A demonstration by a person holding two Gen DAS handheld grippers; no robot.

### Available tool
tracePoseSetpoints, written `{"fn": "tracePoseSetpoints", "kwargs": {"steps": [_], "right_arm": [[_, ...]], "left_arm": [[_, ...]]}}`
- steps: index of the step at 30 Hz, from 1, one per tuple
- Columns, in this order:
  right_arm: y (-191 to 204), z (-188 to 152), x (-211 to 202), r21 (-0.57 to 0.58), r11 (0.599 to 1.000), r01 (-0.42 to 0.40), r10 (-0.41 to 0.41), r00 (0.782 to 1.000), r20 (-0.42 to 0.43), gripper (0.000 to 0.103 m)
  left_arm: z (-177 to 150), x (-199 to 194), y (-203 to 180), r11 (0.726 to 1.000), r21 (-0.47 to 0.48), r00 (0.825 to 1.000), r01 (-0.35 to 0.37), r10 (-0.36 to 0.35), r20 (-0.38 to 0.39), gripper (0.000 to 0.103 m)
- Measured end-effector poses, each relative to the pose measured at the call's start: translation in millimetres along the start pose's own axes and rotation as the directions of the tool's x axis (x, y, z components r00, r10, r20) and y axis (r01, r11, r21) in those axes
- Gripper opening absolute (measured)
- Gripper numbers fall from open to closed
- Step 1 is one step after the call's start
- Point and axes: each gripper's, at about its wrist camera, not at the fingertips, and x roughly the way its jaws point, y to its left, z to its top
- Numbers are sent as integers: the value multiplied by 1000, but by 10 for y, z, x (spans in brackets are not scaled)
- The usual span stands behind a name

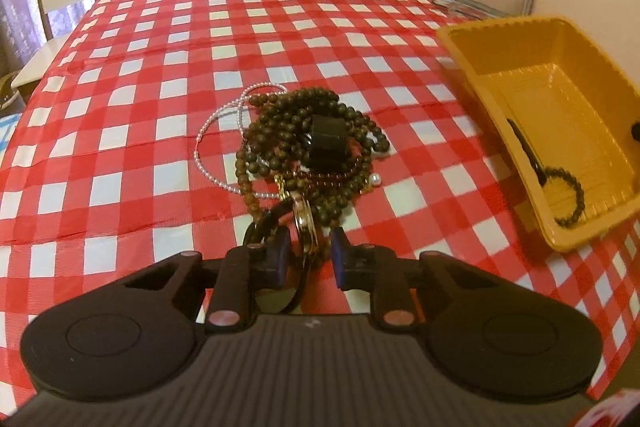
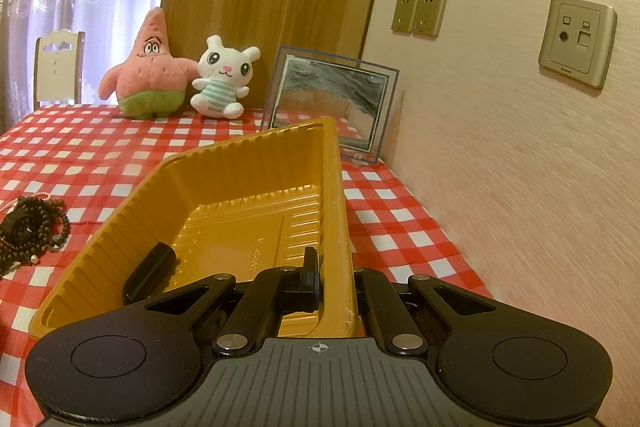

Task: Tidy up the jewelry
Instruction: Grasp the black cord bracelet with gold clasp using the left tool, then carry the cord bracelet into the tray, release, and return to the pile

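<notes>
Left wrist view: your left claw sat low over the near edge of the jewelry pile on the checked counter, jaws narrow, with a gold-rimmed ring piece standing between the blue pads. There was a sliver of gap on the right side, so I could not confirm that both pads pressed on it. The brown bead strands, a pearl strand and a black block-shaped piece lay tangled together just beyond the tips. To do this pick well, you needed to finish the squeeze squarely on the ring, then lift slowly and straight, watching whether the beads draped over it came along; a tangled strand would drag the whole heap. The yellow tray stood well to the right, already holding a dark bead bracelet and a black stick-like item. Right wrist view: your right claw was clamped fully on the tray's near-right wall, one finger inside and the other hidden outside. That grip steadied the light plastic tray; you did well to hold it flat on the counter so the drop-off would not tip or slide it. The pile showed at the far left edge here, well apart from the tray.
</notes>
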Motion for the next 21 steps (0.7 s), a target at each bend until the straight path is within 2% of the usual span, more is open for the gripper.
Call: {"fn": "tracePoseSetpoints", "kwargs": {"steps": [4,14,17,21], "right_arm": [[2,0,1,-1,1000,0,0,1000,1,3],[-5,-1,3,1,1000,-2,2,1000,1,3],[8,0,2,3,1000,-6,6,1000,2,3],[23,5,4,3,1000,-15,15,1000,6,3]], "left_arm": [[27,35,-9,1000,-5,1000,-12,12,5,9],[4,-185,24,999,-38,999,3,-1,34,8],[36,-330,-8,999,-40,998,33,-30,58,8],[125,-496,-163,994,-18,990,106,-104,92,8]]}}
